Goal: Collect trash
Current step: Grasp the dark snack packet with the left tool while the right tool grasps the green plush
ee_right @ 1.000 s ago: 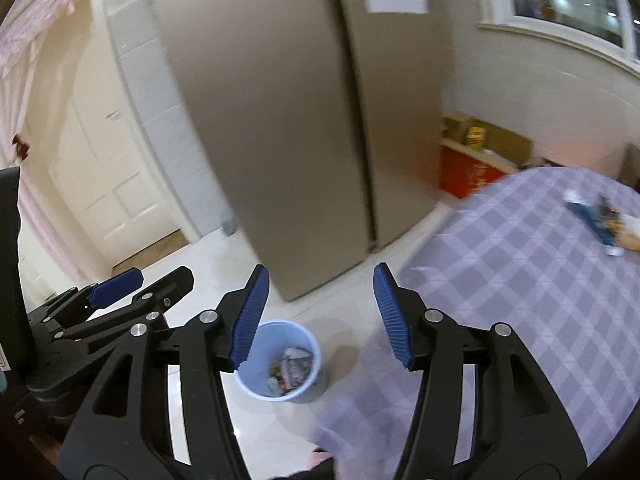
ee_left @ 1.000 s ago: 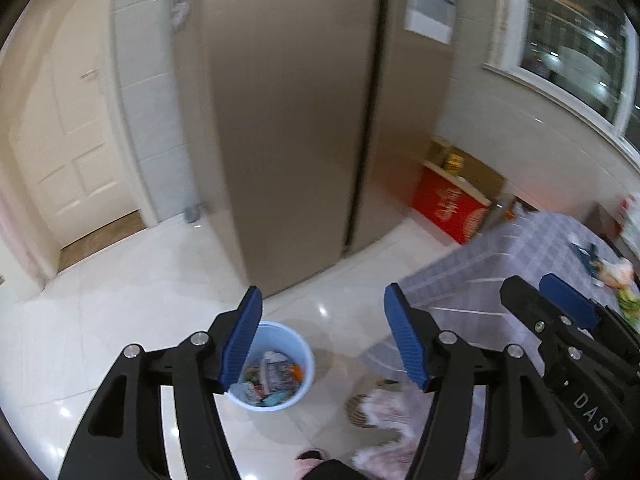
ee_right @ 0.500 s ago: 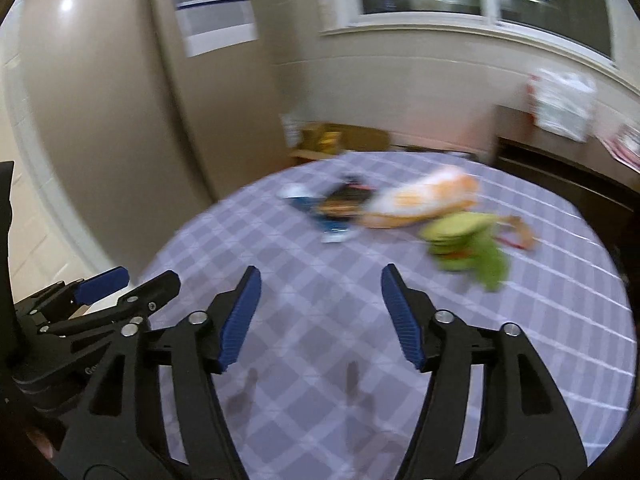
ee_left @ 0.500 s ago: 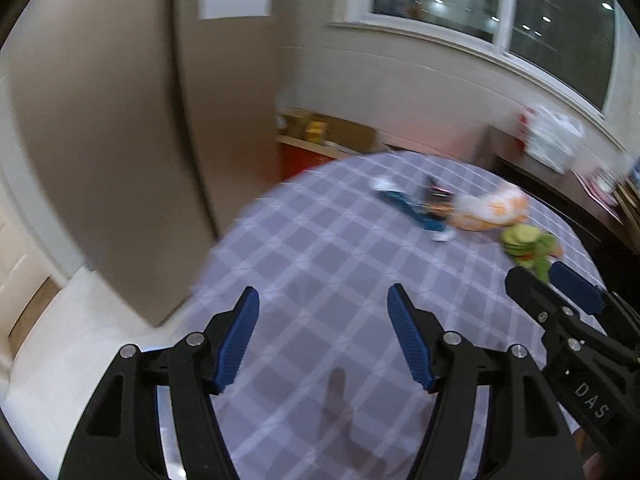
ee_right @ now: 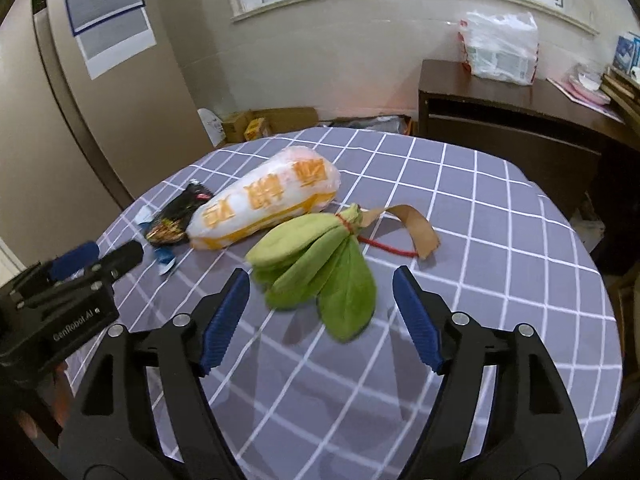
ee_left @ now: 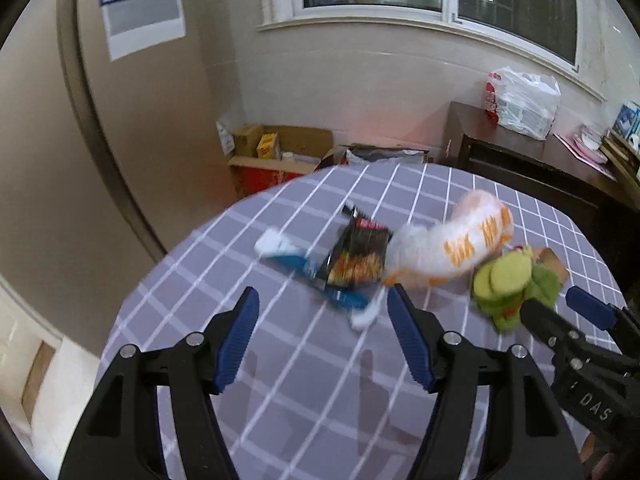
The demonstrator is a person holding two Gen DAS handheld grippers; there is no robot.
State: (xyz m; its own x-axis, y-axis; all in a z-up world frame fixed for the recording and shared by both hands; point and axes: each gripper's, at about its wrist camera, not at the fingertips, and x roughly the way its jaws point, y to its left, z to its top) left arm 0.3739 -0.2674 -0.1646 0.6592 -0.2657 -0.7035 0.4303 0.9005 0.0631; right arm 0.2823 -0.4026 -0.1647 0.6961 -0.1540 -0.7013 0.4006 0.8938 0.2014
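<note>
Round table (ee_right: 500, 280), purple-grey check cloth. Trash lies in a row across the far half, listed L to R in right wrist view.

1. Blue/white wrapper (ee_left: 304, 264), flat, nearest the left edge, partly under item 2; long axis runs from far-left to near-right.
2. Black snack packet (ee_right: 180, 216), flat, touching item 3's left end.
3. White bag w/ orange print (ee_right: 264, 200), long axis diagonal, near-left to far-right; centre of far half.
4. Green leaf bundle (ee_right: 316, 268), tied w/ red band; stem end points far-right, leaf tips point near-left. Just beside item 3.
5. Brown paper strip (ee_right: 416, 224), curled, right of the stem end.

Left gripper (ee_left: 322, 338): fingers spread, nothing between. Right gripper (ee_right: 322, 316): jaws opening, empty, bundle just beyond the tips.
</note>
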